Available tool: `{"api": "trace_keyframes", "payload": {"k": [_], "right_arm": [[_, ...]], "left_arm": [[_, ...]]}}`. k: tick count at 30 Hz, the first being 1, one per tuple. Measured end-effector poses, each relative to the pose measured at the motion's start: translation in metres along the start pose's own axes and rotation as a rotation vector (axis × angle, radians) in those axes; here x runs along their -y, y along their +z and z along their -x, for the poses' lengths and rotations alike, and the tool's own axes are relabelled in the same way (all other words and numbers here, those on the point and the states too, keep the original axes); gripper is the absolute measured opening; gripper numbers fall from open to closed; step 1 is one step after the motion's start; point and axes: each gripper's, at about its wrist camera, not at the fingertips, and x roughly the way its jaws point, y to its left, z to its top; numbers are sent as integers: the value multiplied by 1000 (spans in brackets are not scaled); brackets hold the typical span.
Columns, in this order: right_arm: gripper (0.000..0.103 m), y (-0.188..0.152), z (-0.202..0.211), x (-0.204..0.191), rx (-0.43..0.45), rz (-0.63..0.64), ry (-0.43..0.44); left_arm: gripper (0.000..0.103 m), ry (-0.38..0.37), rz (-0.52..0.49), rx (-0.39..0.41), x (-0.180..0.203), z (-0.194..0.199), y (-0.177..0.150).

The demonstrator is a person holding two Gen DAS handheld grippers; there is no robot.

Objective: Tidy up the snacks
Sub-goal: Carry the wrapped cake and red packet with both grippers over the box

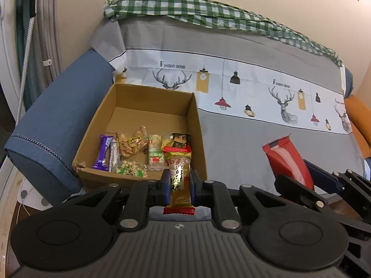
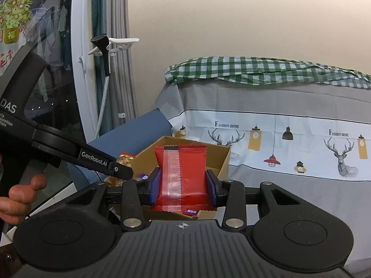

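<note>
An open cardboard box (image 1: 198, 125) sits on the covered sofa, with several wrapped snacks (image 1: 129, 147) lying along its near side. My left gripper (image 1: 180, 183) is shut on a slim amber candy bar (image 1: 179, 172) with red ends, held just above the box's near edge. My right gripper (image 2: 183, 183) is shut on a red snack packet (image 2: 182, 176), held upright in front of the box (image 2: 222, 159). In the left wrist view that red packet (image 1: 287, 159) and the right gripper's fingers (image 1: 324, 176) show at the right. The left gripper's finger (image 2: 120, 170) crosses the right wrist view.
The sofa has a grey cover with a deer and lamp print (image 1: 255, 85), a green checked cloth (image 1: 185, 2) along its back and a blue armrest (image 1: 60, 120) left of the box. An orange cushion (image 1: 359, 125) lies far right. A hand (image 2: 20, 197) grips the left tool.
</note>
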Motion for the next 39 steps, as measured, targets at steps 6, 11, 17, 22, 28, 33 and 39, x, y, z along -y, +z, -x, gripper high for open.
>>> {"api": "trace_keyframes", "payload": {"k": [6,11,17,22,28,33,39], "right_arm": [[42,5,-10,-5,-16,30,16],[42,5,-29,-9,-58,41,33],[42,12,-55,-10,-94,33,39],[42,17,-81,-9,-124,6,44],[42,19,-114,-7,-154,-23,57],[42,18,-140,-2,-193,-46,54],[42,18,-174,5,-222,-61,34]], "left_arm": [[17,35,21,-3,-16,-3,3],[17,63,34,-32,-32,-16,10],[17,93,24,-65,-43,-35,26],[17,120,13,-80,-52,-54,43],[17,151,-11,-113,-61,-83,58],[17,165,-23,-142,-68,-109,70],[17,178,-42,-178,-72,-145,82]]}}
